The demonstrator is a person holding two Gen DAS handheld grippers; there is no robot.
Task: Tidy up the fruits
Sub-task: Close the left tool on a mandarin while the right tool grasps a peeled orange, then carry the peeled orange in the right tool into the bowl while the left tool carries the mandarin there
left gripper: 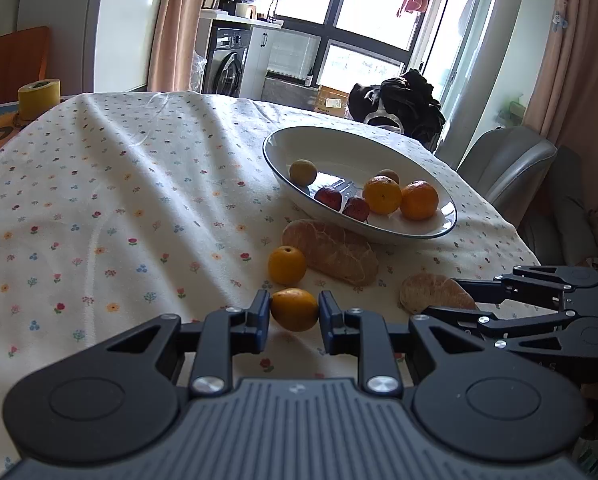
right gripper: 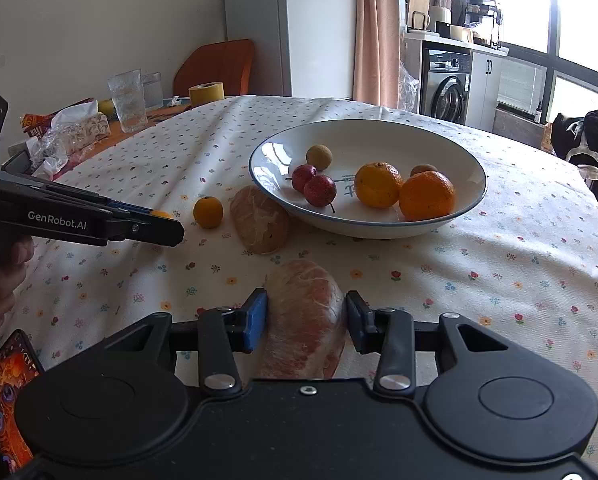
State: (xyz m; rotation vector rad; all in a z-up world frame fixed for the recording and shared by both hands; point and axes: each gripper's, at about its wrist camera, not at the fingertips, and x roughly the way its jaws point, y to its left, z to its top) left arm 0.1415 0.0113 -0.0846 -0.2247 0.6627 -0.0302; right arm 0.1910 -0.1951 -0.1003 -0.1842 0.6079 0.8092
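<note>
My left gripper (left gripper: 293,314) is shut on a small orange (left gripper: 295,309) that rests on the flowered tablecloth; from the right wrist view it (right gripper: 167,226) comes in from the left. A second small orange (left gripper: 287,265) lies just beyond, beside a peeled citrus segment (left gripper: 331,256). My right gripper (right gripper: 307,320) is shut on another peeled segment (right gripper: 305,316), which lies on the cloth. The white bowl (right gripper: 363,136) with a blue rim stands behind and holds two oranges (right gripper: 427,195), two small red fruits (right gripper: 320,191) and two brownish round ones.
A yellow tape roll (right gripper: 206,94), glasses (right gripper: 127,100) and snack packets (right gripper: 75,128) crowd the far left corner. A phone (right gripper: 3,392) shows at lower left. A grey chair (left gripper: 507,164) and a black bag (left gripper: 399,104) stand past the table's right edge.
</note>
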